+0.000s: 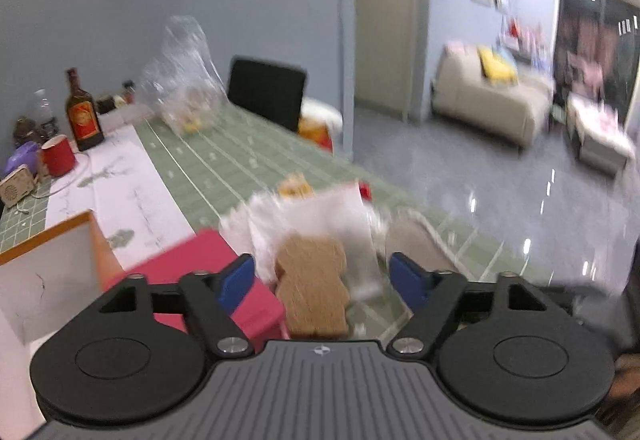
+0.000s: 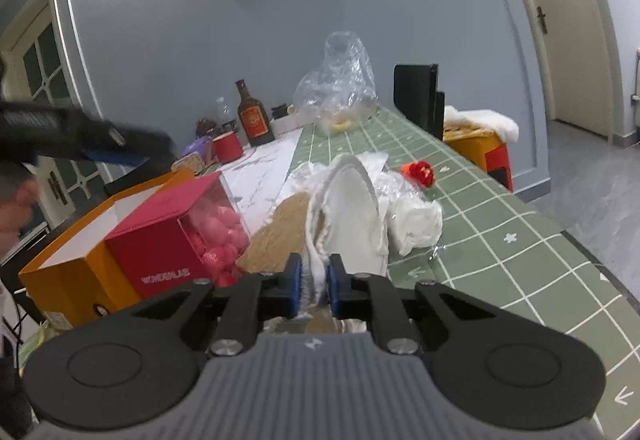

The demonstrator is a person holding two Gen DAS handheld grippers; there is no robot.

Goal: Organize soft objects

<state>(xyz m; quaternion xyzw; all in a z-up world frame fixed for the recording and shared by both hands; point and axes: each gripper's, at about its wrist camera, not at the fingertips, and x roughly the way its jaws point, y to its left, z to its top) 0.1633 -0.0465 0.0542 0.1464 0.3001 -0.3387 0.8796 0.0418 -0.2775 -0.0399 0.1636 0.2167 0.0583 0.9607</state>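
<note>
My right gripper [image 2: 315, 282] is shut on the fluffy edge of a white soft item [image 2: 352, 212], which stands up from the green checked table [image 2: 500, 240]. Beside it lies a flat tan bear-shaped piece [image 2: 280, 232]. In the left wrist view, that tan piece [image 1: 312, 288] sits between the wide-apart fingers of my left gripper [image 1: 322, 280]. The blue pads [image 1: 236, 280] do not touch it, and the gripper is open. The blurred white item [image 1: 312, 220] lies just behind the tan piece. From the right wrist view, the left gripper [image 2: 120, 148] shows as a dark blur at upper left.
A red box of pink balls [image 2: 180, 240] and an open orange box [image 2: 80, 240] stand to the left. Crumpled white wrapping [image 2: 416, 224], a red flower [image 2: 420, 172], a clear plastic bag [image 2: 340, 88], a bottle [image 2: 254, 116] and a red cup [image 2: 227, 148] are on the table. A black chair [image 1: 268, 92] stands at the far side.
</note>
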